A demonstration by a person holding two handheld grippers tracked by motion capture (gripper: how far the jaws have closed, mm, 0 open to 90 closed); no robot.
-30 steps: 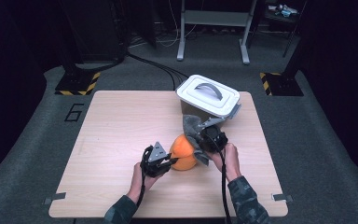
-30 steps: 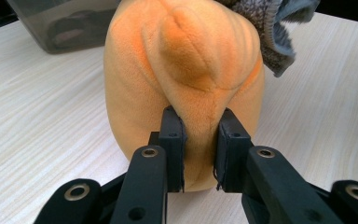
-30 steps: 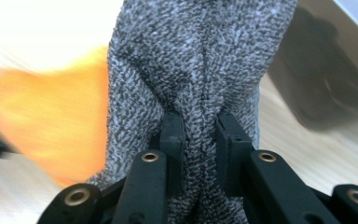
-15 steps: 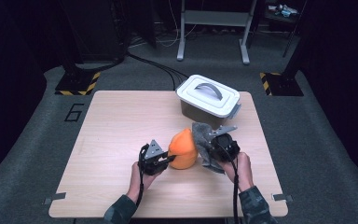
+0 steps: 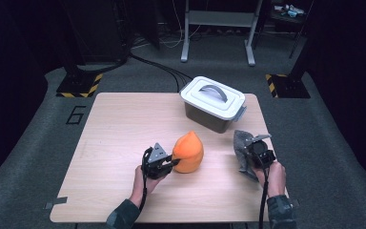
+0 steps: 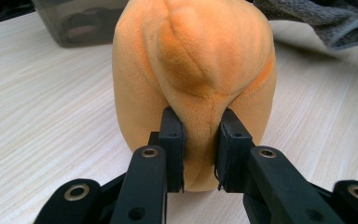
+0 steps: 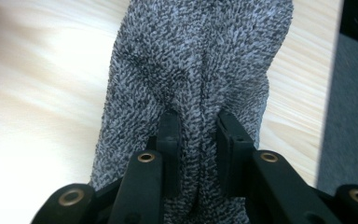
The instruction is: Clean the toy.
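An orange plush toy (image 5: 188, 151) stands on the wooden table (image 5: 114, 138), near the middle. My left gripper (image 5: 170, 163) is shut on a fold at its base; in the left gripper view the black pads (image 6: 173, 140) pinch the plush toy (image 6: 196, 60) from both sides. My right gripper (image 5: 250, 149) is shut on a grey knitted cloth (image 5: 241, 144) near the table's right edge. The right gripper view has the cloth (image 7: 200, 79) bunched between the pads (image 7: 168, 135) and hanging over the table.
A grey lidded box (image 5: 213, 101) with a handle stands at the back right of the table, behind the toy and the cloth. The table's right edge (image 5: 272, 157) lies close to my right hand. Dark carpet surrounds the table.
My right gripper has carried the grey cloth away from the plush toy, rightward and toward the near right edge. The left gripper and the toy have stayed in place.
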